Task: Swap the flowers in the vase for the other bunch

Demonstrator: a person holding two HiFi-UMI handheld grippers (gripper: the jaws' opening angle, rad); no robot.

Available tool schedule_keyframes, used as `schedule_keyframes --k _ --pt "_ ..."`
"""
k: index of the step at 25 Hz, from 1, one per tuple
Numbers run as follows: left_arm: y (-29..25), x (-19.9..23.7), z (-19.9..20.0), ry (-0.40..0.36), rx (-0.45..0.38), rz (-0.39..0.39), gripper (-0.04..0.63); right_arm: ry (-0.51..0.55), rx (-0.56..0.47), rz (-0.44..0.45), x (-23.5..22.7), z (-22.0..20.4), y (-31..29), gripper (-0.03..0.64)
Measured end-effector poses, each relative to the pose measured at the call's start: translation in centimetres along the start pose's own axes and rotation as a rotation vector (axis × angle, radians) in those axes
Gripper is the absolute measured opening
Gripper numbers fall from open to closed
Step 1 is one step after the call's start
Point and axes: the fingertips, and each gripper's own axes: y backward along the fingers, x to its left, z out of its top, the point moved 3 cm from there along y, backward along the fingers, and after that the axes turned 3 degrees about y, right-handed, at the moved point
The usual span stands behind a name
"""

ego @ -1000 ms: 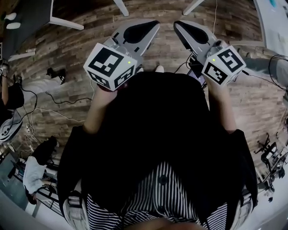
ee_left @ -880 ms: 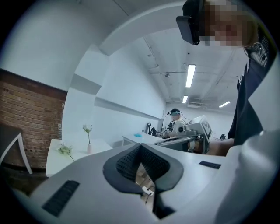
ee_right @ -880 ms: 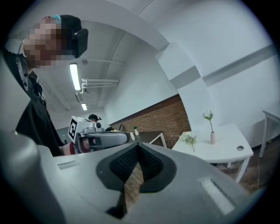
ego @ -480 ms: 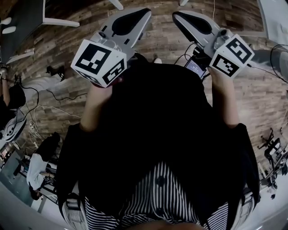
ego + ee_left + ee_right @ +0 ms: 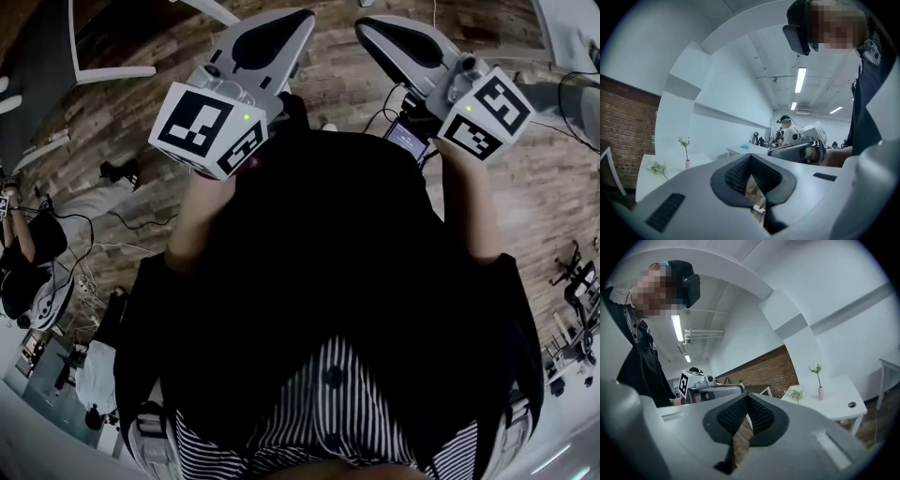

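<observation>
Holding the left gripper (image 5: 298,23) and the right gripper (image 5: 367,30) side by side at the top of the head view, over dark clothing (image 5: 328,272) and a plank floor (image 5: 122,122). Both closed tight, pads together, gripping nothing. Farther off, right of centre in the right gripper view: a white table (image 5: 839,401), with a small pink vase (image 5: 821,393) upright on it and a white flower (image 5: 815,368) standing in it. Lying left of the vase, apart from it, on the same top: the other bunch (image 5: 797,393). Beyond, a brick wall (image 5: 764,369).
</observation>
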Motion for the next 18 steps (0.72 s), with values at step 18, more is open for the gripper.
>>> schedule_keyframes --k 18 --pt "-4.3 14.2 4.0 0.01 -0.008 -0.14 0.004 0.025 0.041 -0.162 -9.1 5.2 -11.1 0.002"
